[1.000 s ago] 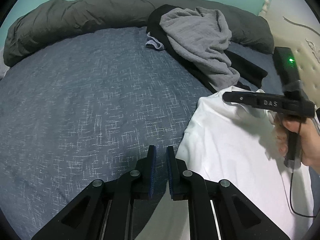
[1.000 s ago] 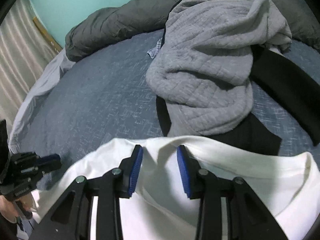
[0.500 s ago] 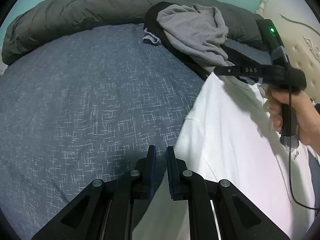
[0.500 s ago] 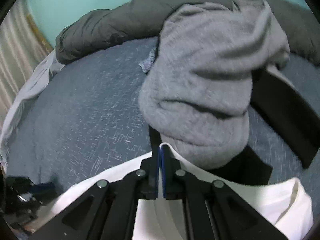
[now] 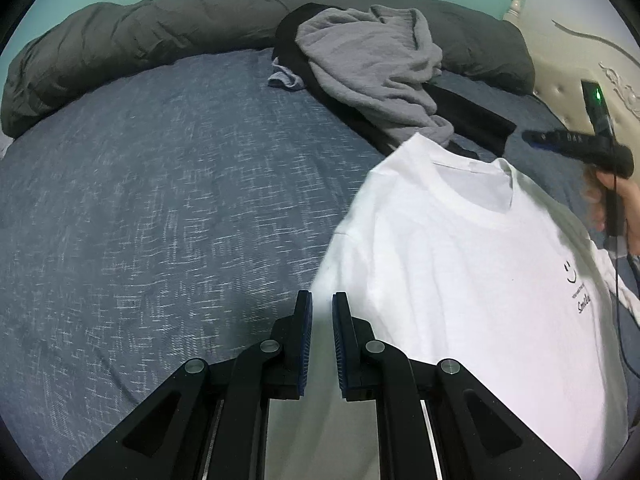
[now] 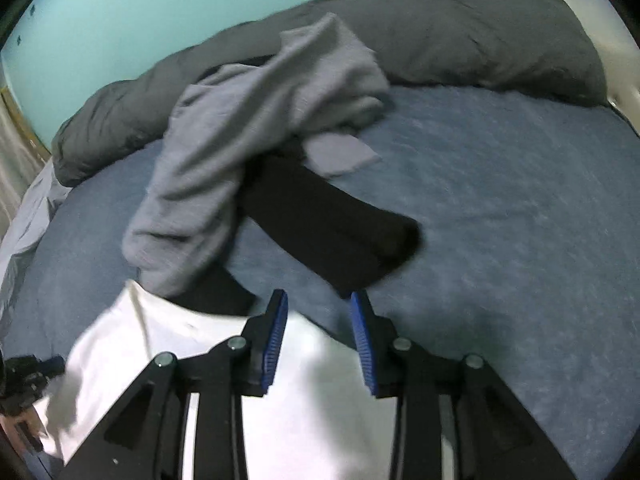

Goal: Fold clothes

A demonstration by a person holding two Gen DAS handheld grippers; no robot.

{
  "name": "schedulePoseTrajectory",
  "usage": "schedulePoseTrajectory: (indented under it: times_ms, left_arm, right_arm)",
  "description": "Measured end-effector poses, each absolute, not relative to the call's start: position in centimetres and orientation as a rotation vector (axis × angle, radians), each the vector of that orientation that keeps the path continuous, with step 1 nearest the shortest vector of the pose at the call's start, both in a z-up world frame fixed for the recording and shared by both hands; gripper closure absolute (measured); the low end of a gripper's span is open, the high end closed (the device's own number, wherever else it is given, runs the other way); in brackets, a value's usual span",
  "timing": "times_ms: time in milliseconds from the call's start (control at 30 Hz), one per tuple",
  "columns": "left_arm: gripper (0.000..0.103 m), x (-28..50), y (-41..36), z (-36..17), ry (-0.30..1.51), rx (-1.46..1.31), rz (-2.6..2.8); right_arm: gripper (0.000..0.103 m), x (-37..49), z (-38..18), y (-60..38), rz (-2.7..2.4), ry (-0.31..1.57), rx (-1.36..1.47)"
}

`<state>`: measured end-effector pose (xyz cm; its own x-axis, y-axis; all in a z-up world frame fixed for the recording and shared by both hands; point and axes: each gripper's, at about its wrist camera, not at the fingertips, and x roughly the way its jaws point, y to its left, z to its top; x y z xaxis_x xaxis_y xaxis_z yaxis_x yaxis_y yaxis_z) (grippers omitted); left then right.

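Left claw: nearly closed on the white shirt's edge. Right claw: opening, nothing pinched, poised above that shirt's upper edge. Shirt: spread flat on the blue bed. Beyond: grey garment heaped over black garment; dark duvet along the far side.

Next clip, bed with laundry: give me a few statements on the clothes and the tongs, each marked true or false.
1. The white cotton T-shirt lies collar-up on the blue speckled bedsheet. True.
2. The crumpled grey knit garment lies on top of the white T-shirt. False: it lies beyond the collar, over a black garment.
3. The right tongs are clamped on the collar. False: their jaws are opening, with nothing pinched.
4. The T-shirt bears a small smiley print. True.
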<state>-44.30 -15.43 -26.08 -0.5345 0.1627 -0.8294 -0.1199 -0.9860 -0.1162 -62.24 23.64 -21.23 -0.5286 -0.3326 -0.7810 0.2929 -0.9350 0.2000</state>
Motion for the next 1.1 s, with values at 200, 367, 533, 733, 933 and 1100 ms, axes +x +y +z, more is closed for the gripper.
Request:
schedulePoseTrajectory:
  times_ms: [200,367,533,733,933,1100]
  left_arm:
    - [0.092,-43.6,-13.9,-26.7,-0.032,-1.431,2.594]
    - [0.092,-43.2,-13.3,-27.3,-0.02,-1.432,2.578]
    - [0.092,-42.8,-13.0,-27.9,-0.029,-1.425,2.559]
    - [0.092,-42.3,-12.7,-28.0,-0.064,-1.409,2.551]
    - [0.092,-40.6,-12.0,-27.0,-0.097,-1.365,2.548]
    - [0.092,-37.7,-12.1,-26.0,-0.16,-1.343,2.575]
  right_arm:
    - [0.064,-61.2,-24.2,23.1,-2.379,0.139,1.355]
    - [0.069,-61.2,-25.8,23.7,-2.376,0.112,1.379]
    - [0.101,-60.9,-26.5,22.3,-2.426,0.246,1.319]
    - [0.102,-62.4,-25.7,21.9,-2.529,0.266,1.304]
    - [0.102,-62.1,-23.2,24.5,-2.524,0.154,1.253]
    - [0.099,-58.6,-21.3,30.2,-2.517,0.016,1.263]
